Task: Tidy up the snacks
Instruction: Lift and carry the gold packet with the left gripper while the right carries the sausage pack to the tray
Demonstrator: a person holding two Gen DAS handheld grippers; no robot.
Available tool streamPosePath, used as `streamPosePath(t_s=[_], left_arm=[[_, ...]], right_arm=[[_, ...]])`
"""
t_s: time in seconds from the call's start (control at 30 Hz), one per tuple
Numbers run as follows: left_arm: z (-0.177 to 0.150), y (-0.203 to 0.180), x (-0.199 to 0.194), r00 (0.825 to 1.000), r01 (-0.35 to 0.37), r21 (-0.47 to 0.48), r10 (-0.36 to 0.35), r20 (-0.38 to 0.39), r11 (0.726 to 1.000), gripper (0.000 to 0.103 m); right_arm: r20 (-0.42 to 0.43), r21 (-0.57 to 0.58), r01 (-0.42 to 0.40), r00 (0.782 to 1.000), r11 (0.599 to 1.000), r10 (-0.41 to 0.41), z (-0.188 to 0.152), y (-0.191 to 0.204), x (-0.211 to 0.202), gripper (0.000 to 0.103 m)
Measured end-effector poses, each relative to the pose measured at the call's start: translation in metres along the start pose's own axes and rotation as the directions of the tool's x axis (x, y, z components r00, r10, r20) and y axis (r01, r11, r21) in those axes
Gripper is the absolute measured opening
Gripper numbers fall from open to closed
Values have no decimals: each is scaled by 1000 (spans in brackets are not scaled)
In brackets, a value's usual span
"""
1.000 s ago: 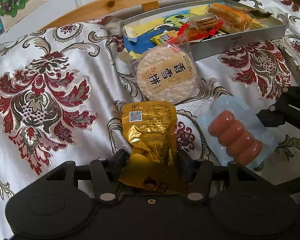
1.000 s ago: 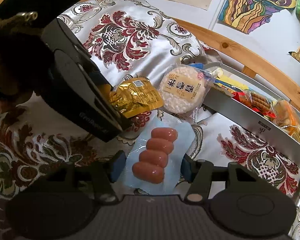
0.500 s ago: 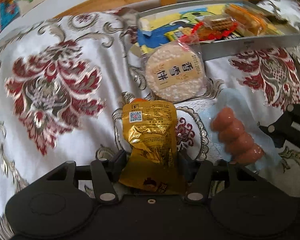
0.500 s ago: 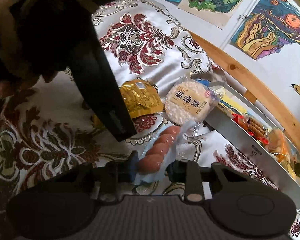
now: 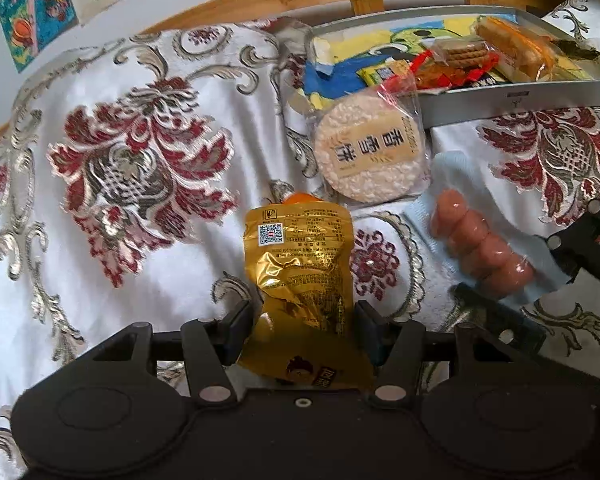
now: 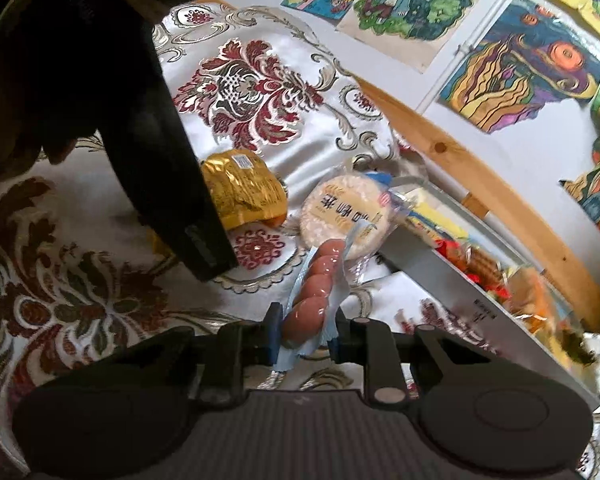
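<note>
Since 1 s ago right hand-held gripper (image 6: 303,340) clamped & lifted clear pack of pink sausages (image 6: 314,284) off floral bedspread (image 5: 140,168); left hand-held gripper (image 5: 304,334) pinches gold foil pouch (image 5: 300,276). Next prob. grey tray (image 5: 520,102).

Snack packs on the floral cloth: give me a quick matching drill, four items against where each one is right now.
Items:
1. gold foil pouch
2. pale blue pack of pink sausages
3. round rice cracker in clear wrap
4. stack of brown biscuits in clear wrap

Places:
A. lying inside the grey metal tray
B. between the fingers of the right gripper
C. on the cloth, leaning on the tray's front corner
D. between the fingers of the left gripper

Pairs: 1-D, 2-B, 3-C, 4-A
</note>
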State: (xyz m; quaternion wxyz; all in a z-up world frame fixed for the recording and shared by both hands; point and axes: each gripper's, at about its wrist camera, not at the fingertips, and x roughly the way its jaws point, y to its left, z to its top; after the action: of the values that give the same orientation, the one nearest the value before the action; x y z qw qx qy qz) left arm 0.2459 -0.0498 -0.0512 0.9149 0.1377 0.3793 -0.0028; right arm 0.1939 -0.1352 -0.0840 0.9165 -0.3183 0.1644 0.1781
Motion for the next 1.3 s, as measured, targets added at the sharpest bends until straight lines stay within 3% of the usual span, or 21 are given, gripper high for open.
streamPosePath(t_s=[0.2,0.33,0.77,0.93,1.3], left_arm=[[3,3,-9,998,-52,-22,53,35,998,58],[9,3,-17,994,-72,-43,75,74,996,58],[39,-7,-35,980,-71,-105,88,178,992,58],[48,-6,-41,974,-69,-125,94,208,990,58],[86,-14,-61,950,-71,-31,77,303,997,58]], right_arm=[[33,-52,50,998,997,-49,-1,4,-2,23],[61,-35,98,994,995,-95,1,-1,-6,18],[95,26,157,983,987,-159,1,-20,-12,17],[164,1,201,966,980,-199,3,-17,-15,18],[238,35,281,930,959,-281,11,-29,-17,18]])
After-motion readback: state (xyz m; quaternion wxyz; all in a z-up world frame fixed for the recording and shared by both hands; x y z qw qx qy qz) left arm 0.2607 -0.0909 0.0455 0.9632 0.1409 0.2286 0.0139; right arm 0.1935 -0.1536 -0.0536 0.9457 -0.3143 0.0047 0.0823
